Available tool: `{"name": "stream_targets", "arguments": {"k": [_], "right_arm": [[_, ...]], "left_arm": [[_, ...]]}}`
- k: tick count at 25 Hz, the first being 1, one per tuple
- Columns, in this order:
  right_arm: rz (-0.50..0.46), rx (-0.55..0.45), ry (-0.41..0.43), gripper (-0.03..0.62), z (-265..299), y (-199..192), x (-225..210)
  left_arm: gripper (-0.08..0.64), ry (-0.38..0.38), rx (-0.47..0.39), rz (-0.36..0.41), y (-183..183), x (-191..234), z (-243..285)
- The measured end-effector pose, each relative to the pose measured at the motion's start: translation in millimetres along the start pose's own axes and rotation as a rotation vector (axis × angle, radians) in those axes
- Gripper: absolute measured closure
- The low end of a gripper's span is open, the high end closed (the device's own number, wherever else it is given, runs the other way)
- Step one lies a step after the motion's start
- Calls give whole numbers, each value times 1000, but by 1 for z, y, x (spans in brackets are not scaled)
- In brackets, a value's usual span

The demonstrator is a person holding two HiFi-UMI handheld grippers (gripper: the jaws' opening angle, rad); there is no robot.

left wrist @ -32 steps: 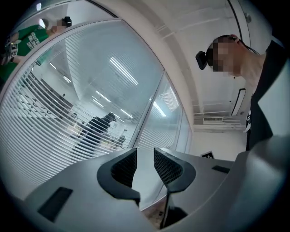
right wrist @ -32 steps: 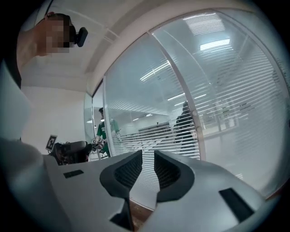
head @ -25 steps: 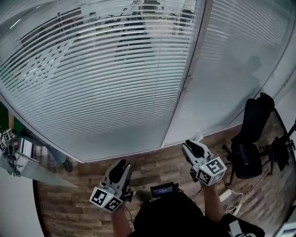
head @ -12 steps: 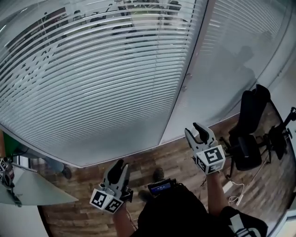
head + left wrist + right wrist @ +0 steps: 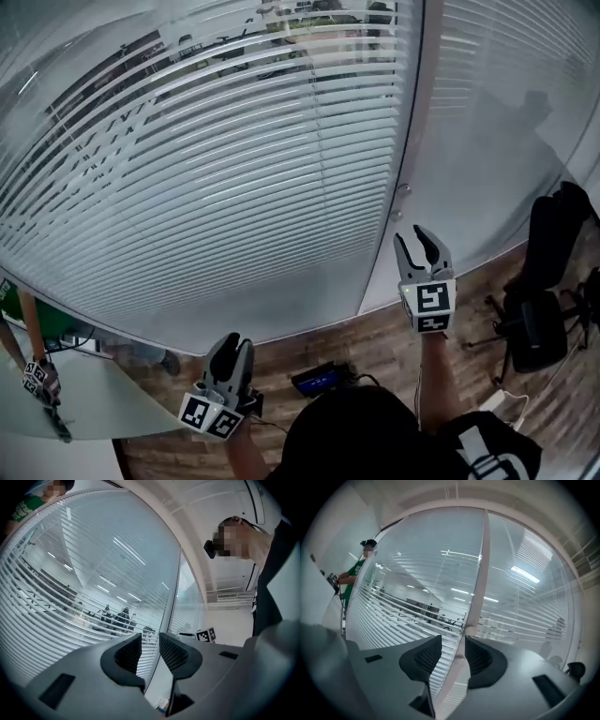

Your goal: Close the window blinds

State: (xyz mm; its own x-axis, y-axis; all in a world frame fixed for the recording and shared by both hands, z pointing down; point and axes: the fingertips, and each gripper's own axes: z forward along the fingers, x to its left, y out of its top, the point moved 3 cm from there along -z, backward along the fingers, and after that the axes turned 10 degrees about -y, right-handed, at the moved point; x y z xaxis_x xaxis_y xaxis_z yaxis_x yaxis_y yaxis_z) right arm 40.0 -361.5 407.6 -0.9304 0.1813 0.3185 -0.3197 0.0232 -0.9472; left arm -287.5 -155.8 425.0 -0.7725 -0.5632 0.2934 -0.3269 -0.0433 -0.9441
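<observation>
White horizontal blinds (image 5: 234,169) hang behind the glass wall, their slats tilted so that the room behind shows through. A pale vertical frame post (image 5: 414,122) carries a small knob (image 5: 403,190). My right gripper (image 5: 419,240) is raised just below that knob, open and holding nothing. In the right gripper view the knob (image 5: 469,631) and post line up in the gap of the right gripper (image 5: 453,644), some way ahead. My left gripper (image 5: 232,349) hangs low, and in its own view the left gripper (image 5: 150,641) is slightly open and empty.
A second pane with blinds (image 5: 506,56) lies right of the post. A black office chair (image 5: 544,309) stands on the wooden floor (image 5: 375,337) at the right. A dark device (image 5: 319,378) lies by my feet. A person in green (image 5: 28,309) stands at the far left.
My right gripper has risen toward the knob on the post and its jaws have gone from shut to open. The left gripper has sunk lower in view.
</observation>
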Motion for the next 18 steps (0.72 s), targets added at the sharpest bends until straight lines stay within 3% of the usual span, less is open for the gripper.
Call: {"name": "stream_targets", "arguments": {"k": [5,7,15,18], "right_arm": [[-276,-12,-86,453,42,17,-25],[-340,-10,-88,453,54,19,-27],[-295,9,-81,451,74,26,-25],[-337,29,-119,453,74,23,-28]], "left_arm": [[431,20,48,6,4,1,28],[431,13,56,-5,0,7,42],[431,-71,61,-14,11,36,82],[431,-89,58,-22,10,44,85]]}}
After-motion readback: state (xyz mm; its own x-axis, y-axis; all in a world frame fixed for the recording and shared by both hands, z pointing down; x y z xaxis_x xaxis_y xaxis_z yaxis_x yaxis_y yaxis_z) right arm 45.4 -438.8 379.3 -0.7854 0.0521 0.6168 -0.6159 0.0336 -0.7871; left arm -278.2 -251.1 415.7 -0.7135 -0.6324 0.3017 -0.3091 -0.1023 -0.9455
